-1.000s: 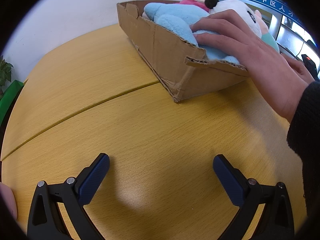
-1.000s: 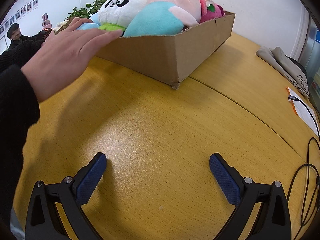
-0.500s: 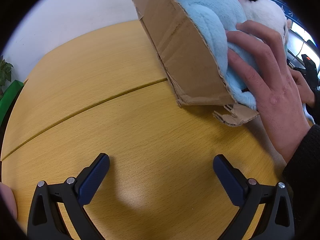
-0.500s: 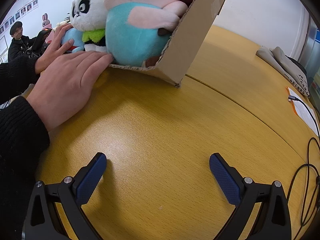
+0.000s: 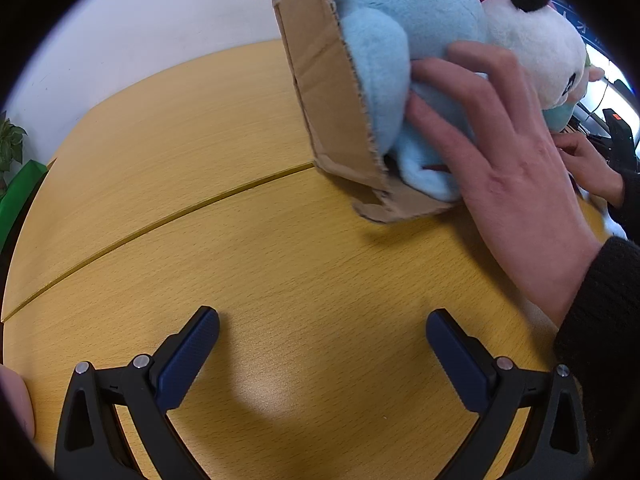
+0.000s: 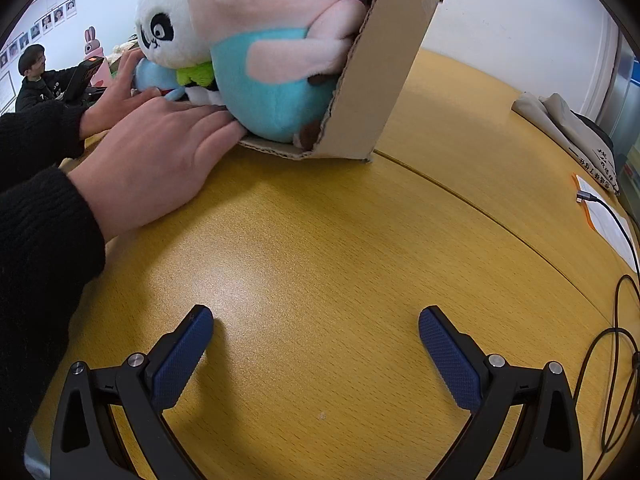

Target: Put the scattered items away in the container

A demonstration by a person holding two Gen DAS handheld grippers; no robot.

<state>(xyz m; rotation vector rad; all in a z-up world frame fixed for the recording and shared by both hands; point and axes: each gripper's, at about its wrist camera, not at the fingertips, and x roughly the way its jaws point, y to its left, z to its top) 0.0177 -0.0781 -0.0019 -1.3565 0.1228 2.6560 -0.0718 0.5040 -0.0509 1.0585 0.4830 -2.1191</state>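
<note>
The left gripper (image 5: 322, 334) sits low over the wooden table (image 5: 168, 168), its blue-padded jaws spread wide and holding nothing; the right gripper (image 6: 316, 332) does the same. Beyond them the cardboard box (image 5: 320, 92) is tipped steeply up on one edge, stuffed with plush toys. A bare hand (image 5: 508, 168) (black-sleeved) presses against the light blue plush (image 5: 400, 32) at the box's open side. Only the right wrist view shows the pink-and-teal plush (image 6: 272, 40), the panda plush (image 6: 168, 36) face-on, a seated person (image 6: 36, 76), a cable (image 6: 616, 320) and folded cloth (image 6: 560, 120). The writing on the wall signs and on the cloth is too small to read.
</note>
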